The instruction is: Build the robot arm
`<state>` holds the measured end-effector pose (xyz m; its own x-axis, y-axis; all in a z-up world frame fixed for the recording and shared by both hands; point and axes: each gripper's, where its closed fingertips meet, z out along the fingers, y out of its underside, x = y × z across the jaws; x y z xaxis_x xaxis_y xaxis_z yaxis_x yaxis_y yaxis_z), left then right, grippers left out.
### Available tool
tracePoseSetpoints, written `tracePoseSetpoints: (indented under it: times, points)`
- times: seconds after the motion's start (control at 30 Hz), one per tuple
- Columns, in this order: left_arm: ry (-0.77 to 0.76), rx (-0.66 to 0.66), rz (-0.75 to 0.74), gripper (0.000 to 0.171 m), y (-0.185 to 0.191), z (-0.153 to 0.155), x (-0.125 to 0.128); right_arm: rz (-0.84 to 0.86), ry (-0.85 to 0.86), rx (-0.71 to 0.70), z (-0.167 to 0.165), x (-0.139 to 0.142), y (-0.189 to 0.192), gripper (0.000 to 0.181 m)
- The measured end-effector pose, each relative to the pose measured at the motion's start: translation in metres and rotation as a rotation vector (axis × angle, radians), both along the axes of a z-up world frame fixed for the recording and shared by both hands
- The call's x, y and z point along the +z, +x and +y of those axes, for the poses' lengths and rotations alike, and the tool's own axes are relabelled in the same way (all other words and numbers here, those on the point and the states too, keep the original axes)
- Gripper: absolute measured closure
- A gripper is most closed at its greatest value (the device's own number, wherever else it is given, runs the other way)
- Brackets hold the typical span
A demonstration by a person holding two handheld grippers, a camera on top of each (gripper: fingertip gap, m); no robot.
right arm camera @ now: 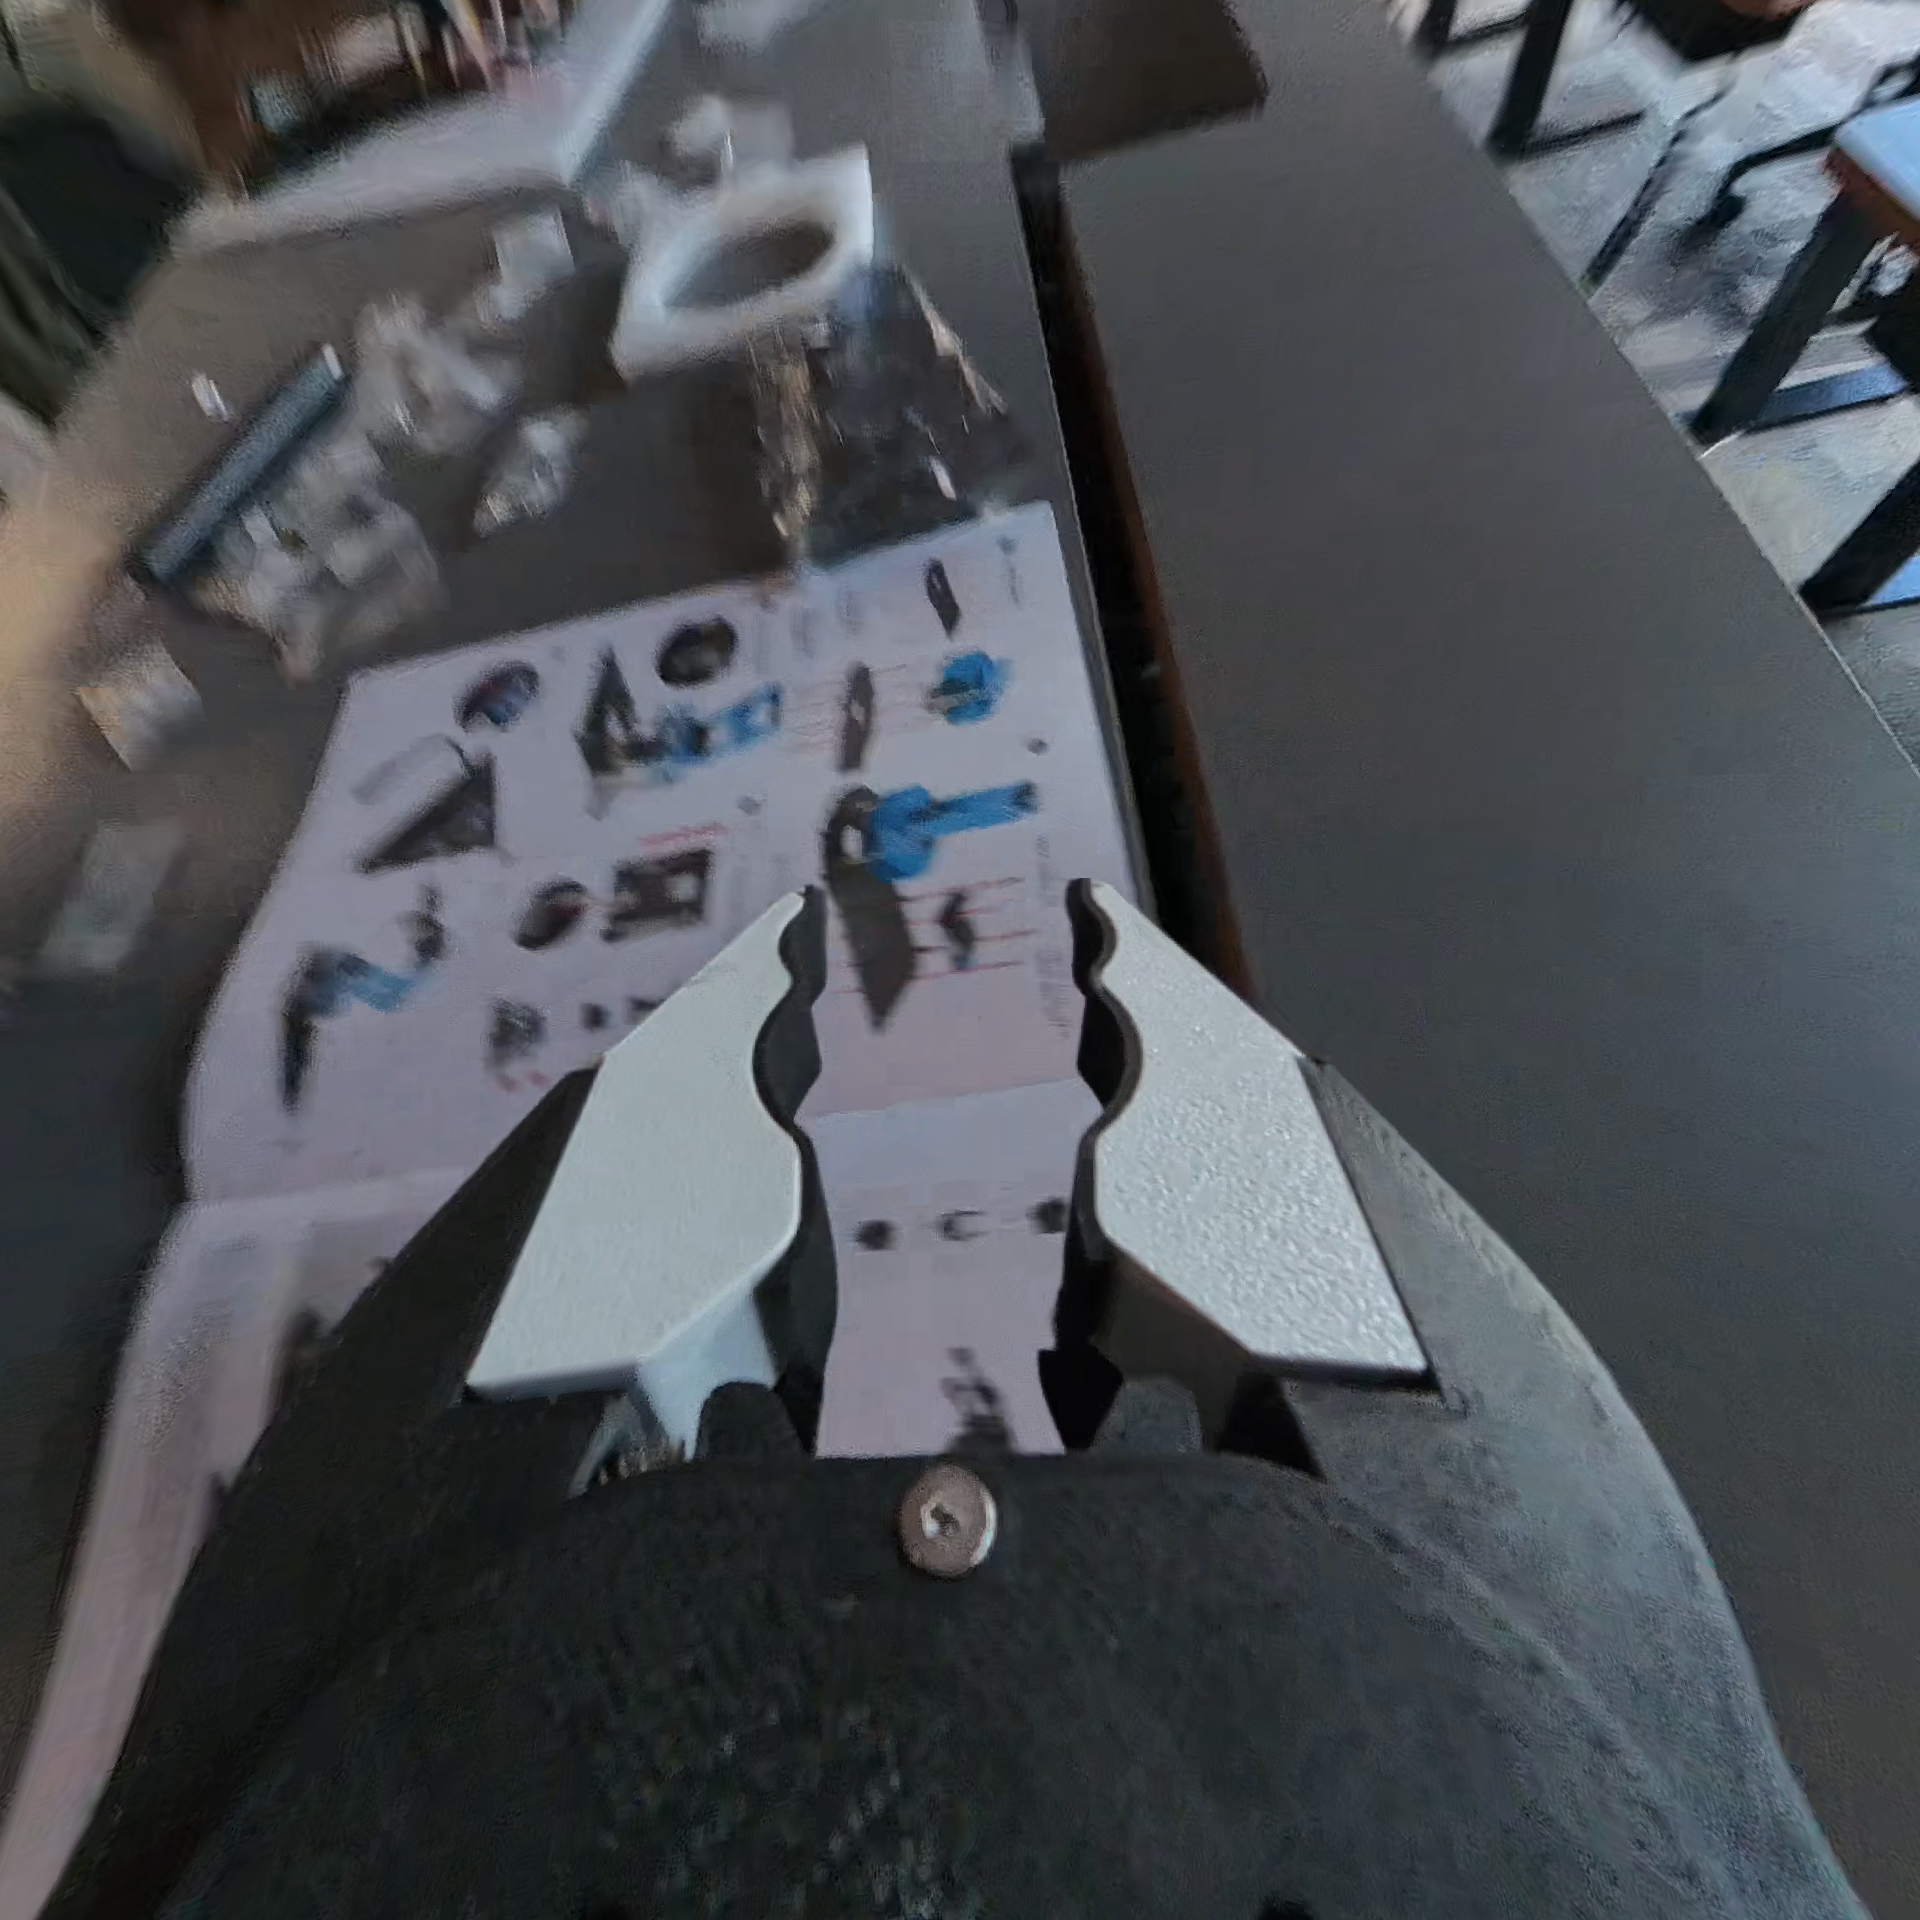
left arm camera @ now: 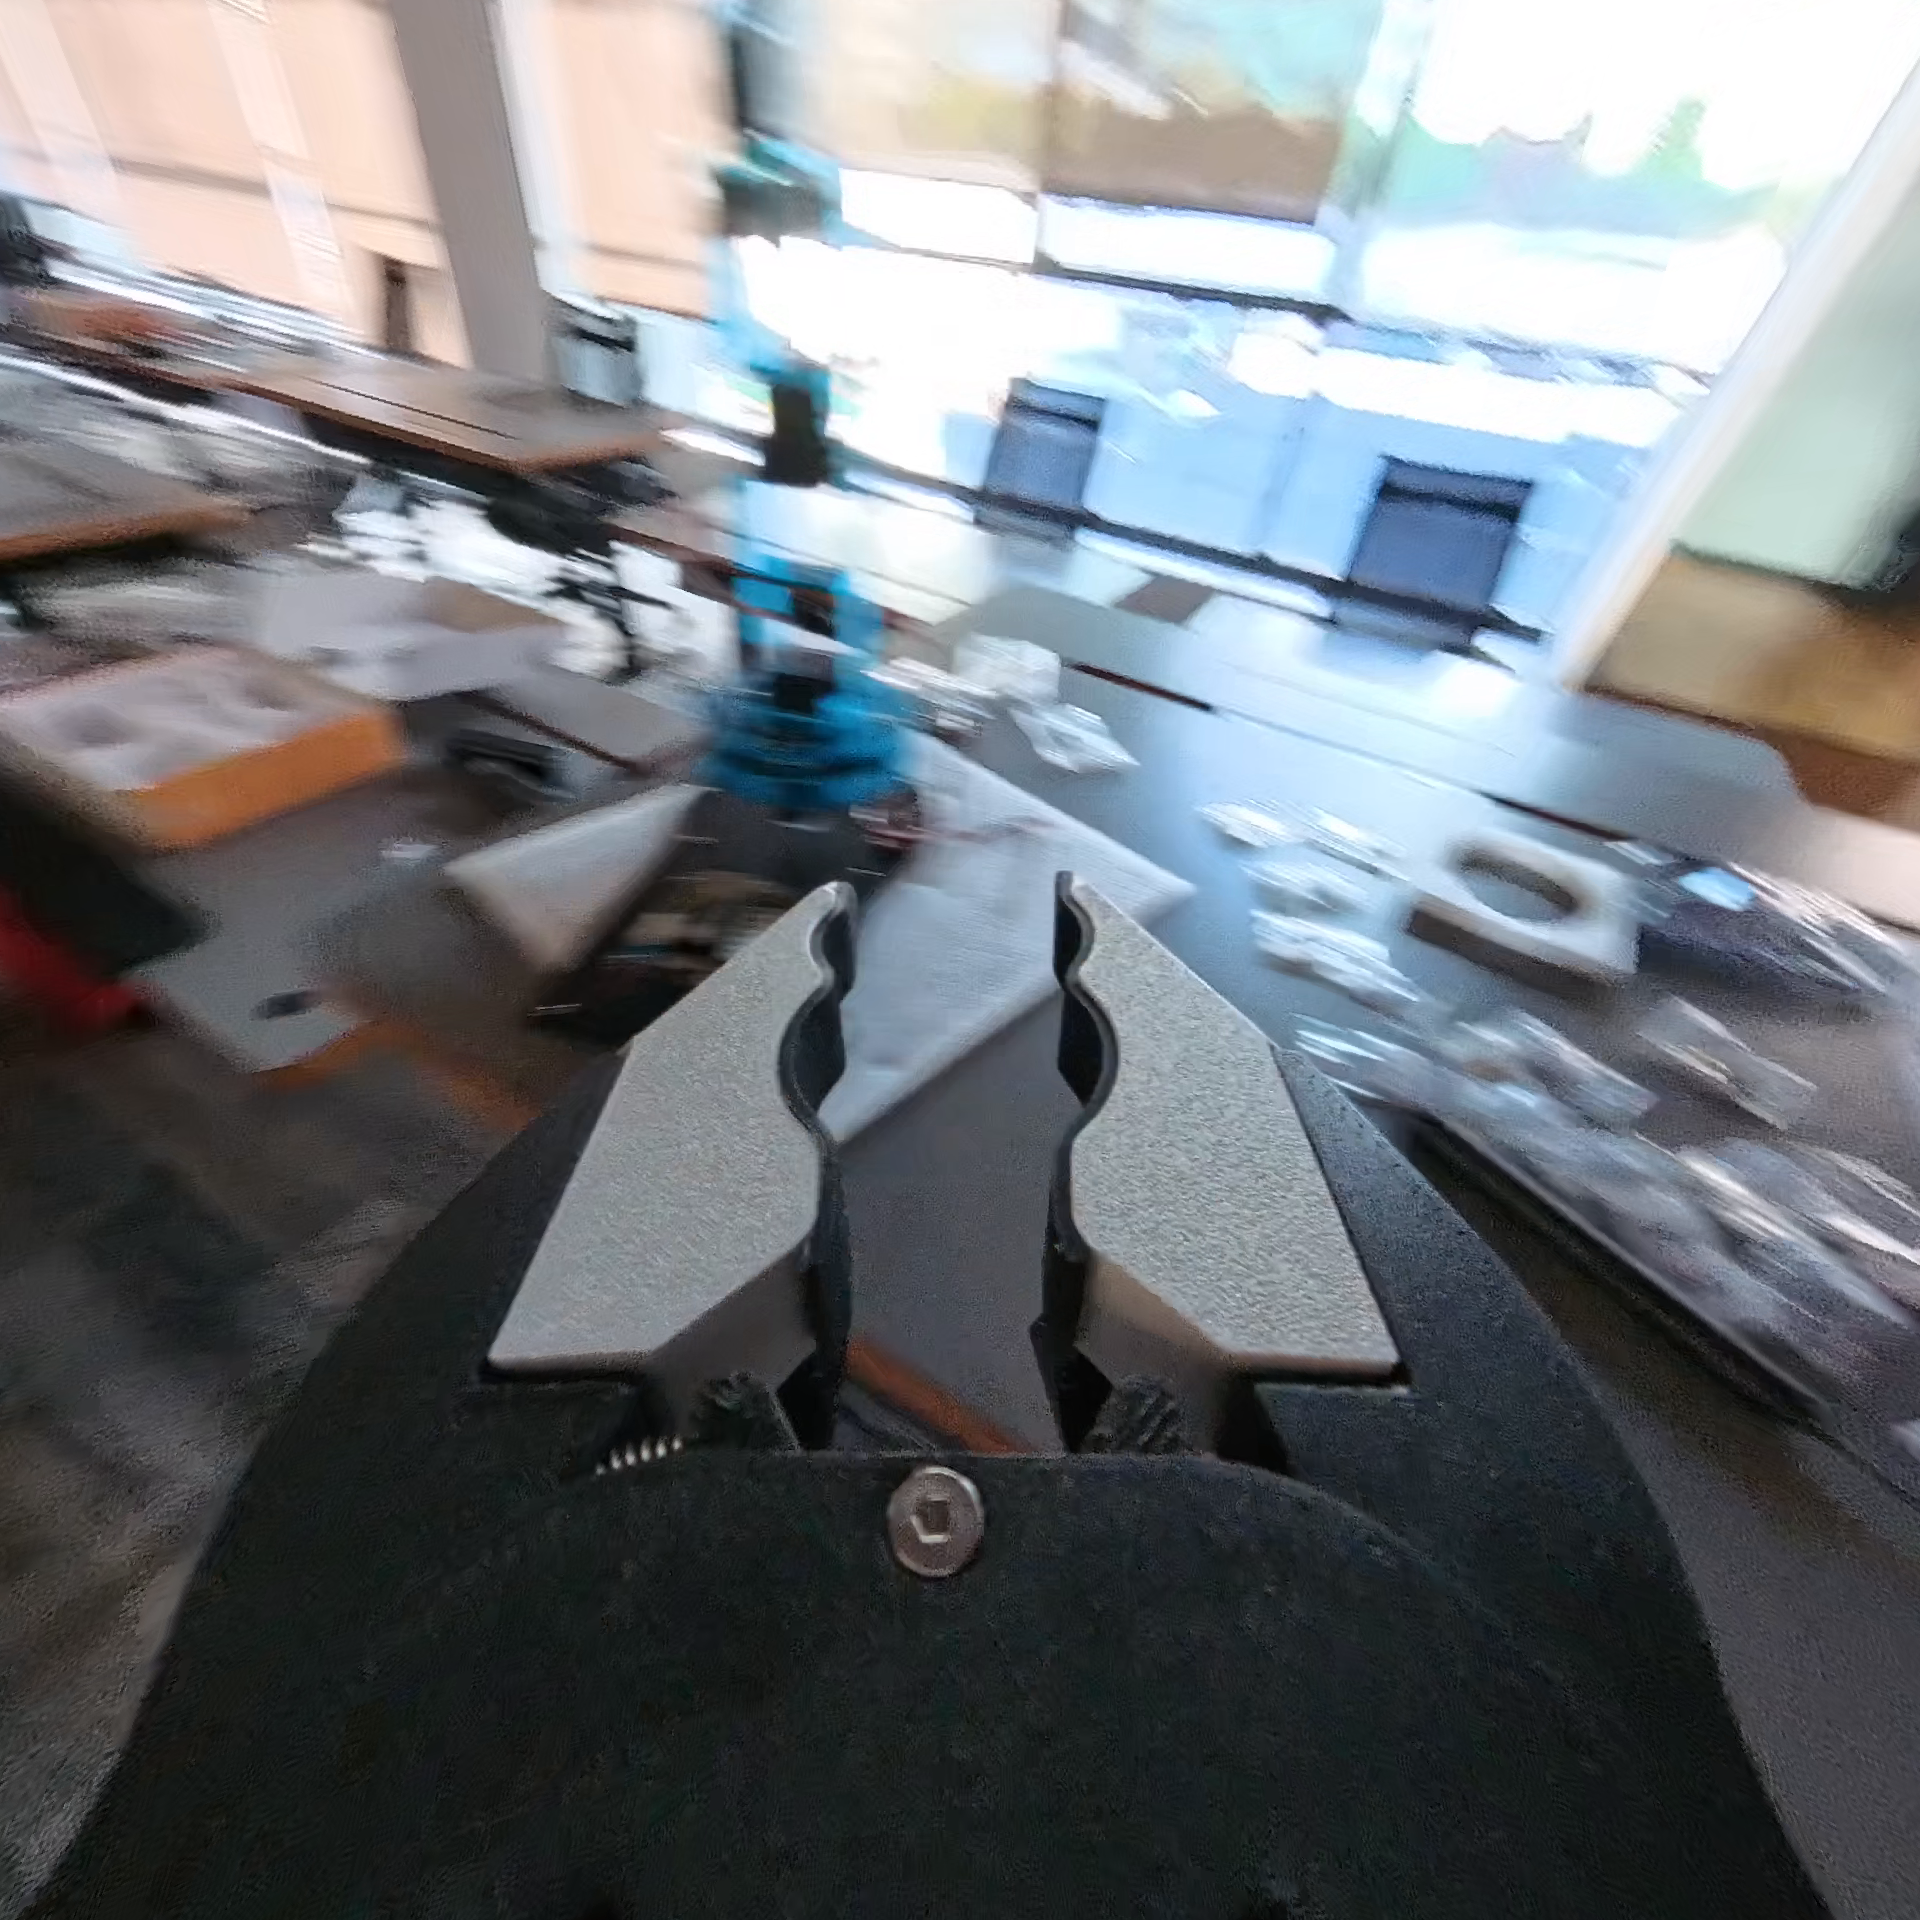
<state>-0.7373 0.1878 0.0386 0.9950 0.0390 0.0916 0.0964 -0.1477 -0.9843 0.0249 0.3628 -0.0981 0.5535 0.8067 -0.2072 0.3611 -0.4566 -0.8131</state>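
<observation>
Grainy, matt grey fingers (left arm camera: 686, 1174) set in a rough black plastic body (left arm camera: 935, 1714) with a shiny metal screw (left arm camera: 935, 1522); smooth matt dark tabletop (right arm camera: 1455, 727); white printed paper sheet (right arm camera: 416, 1091).

left: level across table (left arm camera: 1299, 727) | right: steeply down | shared: white block (right arm camera: 748, 260)

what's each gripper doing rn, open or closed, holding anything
Left gripper: open, holding nothing, above the dark table.
Right gripper: open, holding nothing, above the printed sheet.

Pretty blurry, but the left gripper (left arm camera: 954, 914) hangs above the dark table (left arm camera: 935, 1195), fingers (left arm camera: 717, 1122) apart, empty; blue robot arm (left arm camera: 795, 665) stands beyond, white sheet (left arm camera: 956, 935) between.
</observation>
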Motion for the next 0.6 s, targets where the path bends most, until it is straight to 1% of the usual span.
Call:
tracePoseSetpoints:
  times: [0.03,0.07,0.1,0.13,0.17,0.23,0.27,0.3,0.33,0.37,0.4,0.43,0.5,0.53,0.6]
  points:
    - [-0.052,-0.099,0.000,0.140,0.044,0.014,-0.006,-0.038,-0.054,0.042,0.010,-0.011,0.004,0.129]
    - [-0.116,-0.201,-0.003,0.142,0.089,0.027,-0.015,-0.051,-0.128,0.073,0.017,-0.020,0.006,0.128]
    - [-0.174,-0.317,0.006,0.143,0.136,0.037,-0.022,-0.039,-0.201,0.115,0.020,-0.027,0.006,0.125]
    - [-0.216,-0.438,0.021,0.147,0.183,0.045,-0.027,-0.036,-0.260,0.129,0.026,-0.034,0.009,0.125]
    - [-0.230,-0.551,0.026,0.149,0.228,0.051,-0.028,-0.025,-0.293,0.136,0.032,-0.039,0.011,0.125]
    - [-0.214,-0.801,-0.019,0.152,0.320,0.056,-0.024,0.072,-0.408,0.218,0.028,-0.041,0.006,0.135]
    - [-0.205,-0.922,-0.052,0.152,0.361,0.056,-0.021,0.091,-0.469,0.237,0.027,-0.045,0.004,0.135]
    - [-0.200,-1.034,-0.081,0.154,0.398,0.055,-0.019,0.091,-0.514,0.259,0.026,-0.052,0.003,0.135]
    - [-0.204,-1.130,-0.103,0.155,0.431,0.055,-0.020,0.084,-0.546,0.284,0.026,-0.057,0.002,0.142]
    - [-0.211,-1.209,-0.113,0.155,0.460,0.055,-0.022,0.114,-0.550,0.295,0.030,-0.054,0.001,0.149]
    - [-0.219,-1.273,-0.113,0.155,0.484,0.056,-0.025,0.172,-0.554,0.317,0.031,-0.048,-0.003,0.164]
    - [-0.224,-1.323,-0.104,0.156,0.506,0.059,-0.029,0.197,-0.565,0.333,0.031,-0.046,-0.004,0.174]
    - [-0.239,-1.379,-0.080,0.154,0.541,0.066,-0.040,0.185,-0.637,0.386,0.019,-0.048,-0.005,0.174]
    - [-0.245,-1.392,-0.085,0.154,0.556,0.071,-0.045,0.171,-0.677,0.410,0.013,-0.049,-0.005,0.180]
    - [-0.257,-1.430,-0.143,0.153,0.581,0.078,-0.051,0.163,-0.730,0.449,0.001,-0.049,-0.006,0.181]
